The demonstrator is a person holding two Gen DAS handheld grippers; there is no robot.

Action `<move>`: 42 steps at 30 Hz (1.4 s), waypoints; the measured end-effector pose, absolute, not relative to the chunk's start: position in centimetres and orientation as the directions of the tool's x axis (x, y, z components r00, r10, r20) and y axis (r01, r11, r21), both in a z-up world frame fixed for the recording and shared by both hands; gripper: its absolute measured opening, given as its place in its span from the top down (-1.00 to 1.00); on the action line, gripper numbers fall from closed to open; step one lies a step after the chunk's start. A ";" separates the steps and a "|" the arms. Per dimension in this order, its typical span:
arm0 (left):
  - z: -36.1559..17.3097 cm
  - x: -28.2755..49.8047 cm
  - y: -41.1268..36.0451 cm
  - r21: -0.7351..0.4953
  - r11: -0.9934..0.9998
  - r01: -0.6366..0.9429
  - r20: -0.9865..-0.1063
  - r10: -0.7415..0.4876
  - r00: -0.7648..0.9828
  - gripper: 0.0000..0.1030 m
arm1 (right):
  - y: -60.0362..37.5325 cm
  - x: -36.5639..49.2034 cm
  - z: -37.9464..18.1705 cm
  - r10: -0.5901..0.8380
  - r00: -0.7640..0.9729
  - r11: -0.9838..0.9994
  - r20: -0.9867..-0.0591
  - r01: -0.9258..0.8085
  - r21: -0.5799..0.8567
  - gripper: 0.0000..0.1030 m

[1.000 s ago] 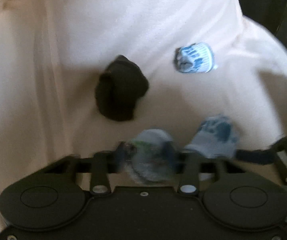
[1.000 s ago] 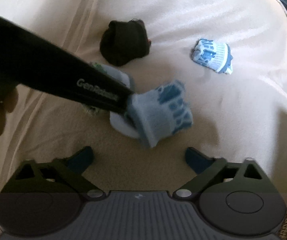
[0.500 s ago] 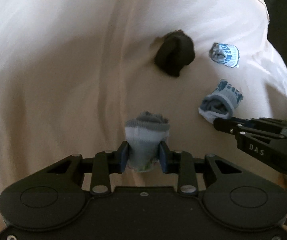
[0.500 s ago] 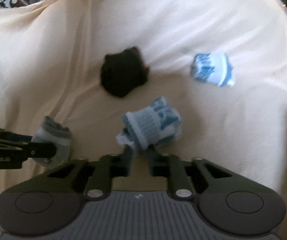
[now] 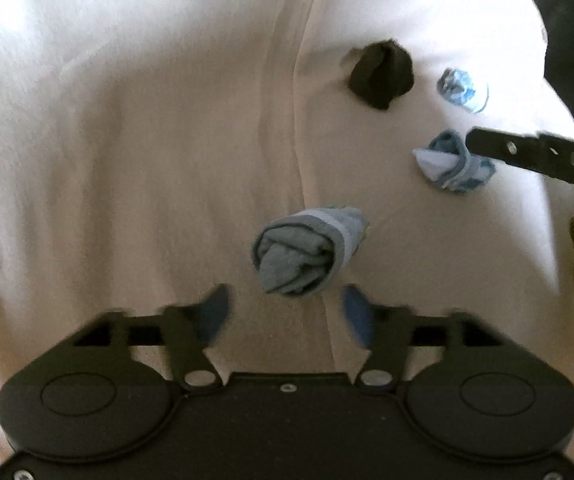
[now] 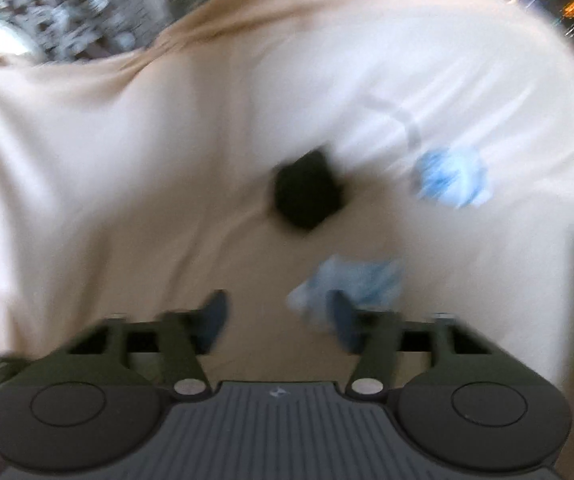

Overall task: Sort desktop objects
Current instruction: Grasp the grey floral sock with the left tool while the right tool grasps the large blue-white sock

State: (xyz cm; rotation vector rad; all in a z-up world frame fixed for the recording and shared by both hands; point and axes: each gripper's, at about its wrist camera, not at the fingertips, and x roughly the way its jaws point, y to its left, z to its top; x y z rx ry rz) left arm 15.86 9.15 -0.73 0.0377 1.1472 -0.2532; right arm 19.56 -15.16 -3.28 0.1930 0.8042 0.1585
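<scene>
While my left gripper gapes empty, the grey sock roll lies rolled end toward me; right gripper spread, empty.

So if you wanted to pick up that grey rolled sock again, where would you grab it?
Probably across the middle of the grey rolled sock, coming from above with one finger on each long side. It lies as a fat bundle with its open end toward the left hand-held gripper, so squeezing the banded middle should keep it rolled.
</scene>
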 end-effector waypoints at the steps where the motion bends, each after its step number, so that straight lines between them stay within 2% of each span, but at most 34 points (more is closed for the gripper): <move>1: -0.6 15.8 9.2 -0.107 0.969 0.221 -0.899 -0.190 0.395 -0.39 | -15.4 20.0 -3.5 0.208 0.684 0.969 -0.699 -0.050 0.240 -0.40; 3: -0.3 15.8 9.4 -0.109 0.969 0.224 -0.891 -0.195 0.411 -0.44 | -15.6 21.2 -4.5 0.226 0.658 0.963 -0.718 -0.040 0.267 -0.45; 4: -0.3 16.0 9.3 -0.107 0.969 0.221 -0.889 -0.193 0.416 -0.54 | -15.3 21.8 -5.2 0.224 0.643 0.965 -0.732 -0.041 0.260 -0.46; 6: -0.3 16.1 9.2 -0.110 0.968 0.224 -0.882 -0.199 0.426 -0.64 | -14.5 22.5 -6.1 0.189 0.633 0.979 -0.751 -0.060 0.196 -0.52; 7: -0.2 16.2 9.1 -0.112 0.967 0.231 -0.879 -0.205 0.430 -0.69 | -14.1 22.7 -6.5 0.164 0.637 0.985 -0.753 -0.067 0.158 -0.75; 9: -0.2 16.4 8.4 -0.101 0.965 0.244 -0.871 -0.204 0.446 -0.80 | -13.6 23.0 -7.0 0.110 0.651 0.993 -0.751 -0.045 0.106 -0.93; 12: -0.2 16.4 7.3 -0.078 0.957 0.280 -0.865 -0.204 0.458 -0.87 | -14.5 22.0 -6.6 0.116 0.686 0.992 -0.718 -0.040 0.122 -0.96; 15: -0.9 16.7 6.0 -0.033 0.953 0.301 -0.873 -0.174 0.455 -0.88 | -14.4 21.7 -6.0 0.052 0.706 0.998 -0.707 -0.011 0.062 -0.98; 19: -1.8 16.8 4.6 -0.053 0.938 0.344 -0.894 -0.198 0.402 -0.85 | -14.3 21.8 -6.3 0.037 0.696 0.999 -0.718 -0.040 0.012 -0.97; 20: -1.9 16.6 4.4 -0.052 0.934 0.353 -0.896 -0.200 0.396 -0.83 | -14.5 22.1 -6.6 0.054 0.670 0.998 -0.740 -0.042 0.035 -0.95; 22: -2.0 16.1 4.0 -0.056 0.927 0.370 -0.900 -0.207 0.384 -0.83 | -15.3 22.4 -7.3 0.071 0.616 0.997 -0.785 -0.011 0.081 -0.77; 24: -2.1 15.7 3.8 -0.064 0.923 0.378 -0.902 -0.216 0.375 -0.82 | -16.6 23.0 -8.1 0.115 0.565 0.987 -0.817 0.028 0.159 -0.32; 25: -2.2 15.5 3.7 -0.067 0.922 0.380 -0.901 -0.219 0.374 -0.81 | -17.2 23.1 -8.5 0.155 0.544 0.977 -0.825 0.041 0.211 -0.17; 28: -1.9 15.9 4.1 -0.089 0.928 0.362 -0.900 -0.231 0.369 -0.79 | -18.5 23.0 -8.4 0.199 0.557 0.956 -0.806 0.068 0.284 -0.04; 30: -1.6 16.4 4.4 -0.126 0.929 0.348 -0.900 -0.255 0.355 -0.67 | -18.8 23.0 -8.2 0.209 0.556 0.950 -0.804 0.080 0.302 -0.03; 31: -1.5 16.6 4.5 -0.141 0.928 0.346 -0.898 -0.266 0.349 -0.47 | -18.8 22.9 -8.1 0.212 0.558 0.947 -0.802 0.085 0.310 -0.02; 33: -1.3 16.9 4.4 -0.130 0.930 0.343 -0.897 -0.258 0.359 -0.33 | -18.8 22.8 -8.0 0.210 0.557 0.946 -0.803 0.090 0.310 -0.02; 35: -1.3 17.2 4.5 -0.120 0.933 0.339 -0.898 -0.248 0.363 0.02 | -18.6 22.8 -8.0 0.195 0.550 0.953 -0.812 0.090 0.290 -0.02; 38: -1.7 17.3 4.8 -0.111 0.940 0.324 -0.902 -0.232 0.365 0.17 | -18.2 22.7 -7.8 0.182 0.546 0.959 -0.818 0.084 0.270 -0.02; 42: -1.8 16.9 5.1 -0.121 0.945 0.304 -0.902 -0.232 0.364 0.25 | -17.9 22.7 -7.0 0.183 0.551 0.959 -0.814 0.081 0.270 0.00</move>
